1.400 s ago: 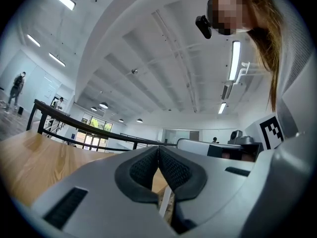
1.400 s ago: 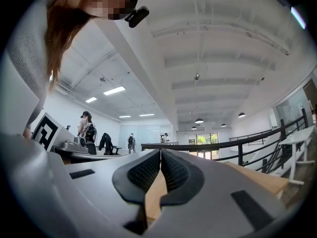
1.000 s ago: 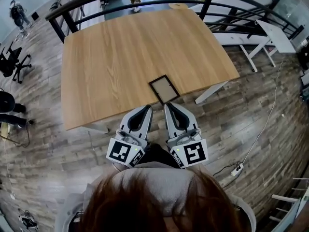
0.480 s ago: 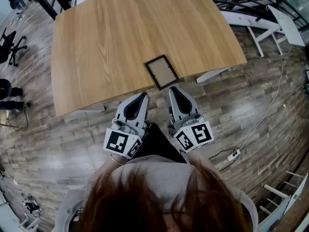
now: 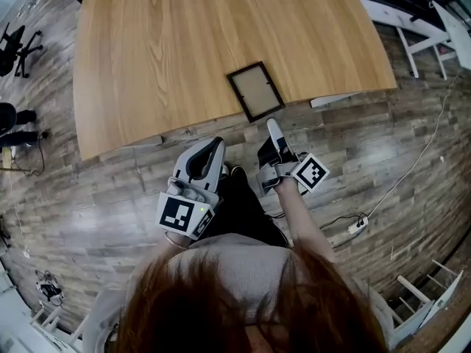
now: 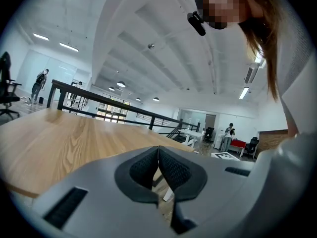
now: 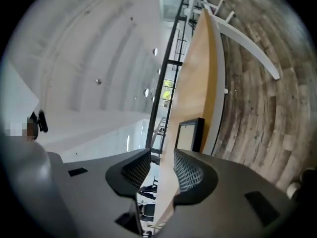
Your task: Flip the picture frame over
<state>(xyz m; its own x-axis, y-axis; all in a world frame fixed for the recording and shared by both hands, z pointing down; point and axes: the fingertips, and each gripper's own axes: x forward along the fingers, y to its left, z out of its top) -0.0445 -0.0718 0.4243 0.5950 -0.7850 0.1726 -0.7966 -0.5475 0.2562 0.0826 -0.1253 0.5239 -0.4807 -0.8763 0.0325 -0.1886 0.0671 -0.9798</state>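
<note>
Picture frame [image 5: 255,91] lies flat on the counter [image 5: 169,43], close to its near edge, about centre of the head view. Left tool [image 5: 218,143] hangs lower left of it, off the counter over the floor, jaws pressed together on nothing. Right tool [image 5: 272,126], turned on its side just below the frame, jaws opening, gap empty, frame ahead and untouched.

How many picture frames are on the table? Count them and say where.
1. The picture frame lies flat by the near edge of the table, right of centre. Nothing there could hide another.
</note>
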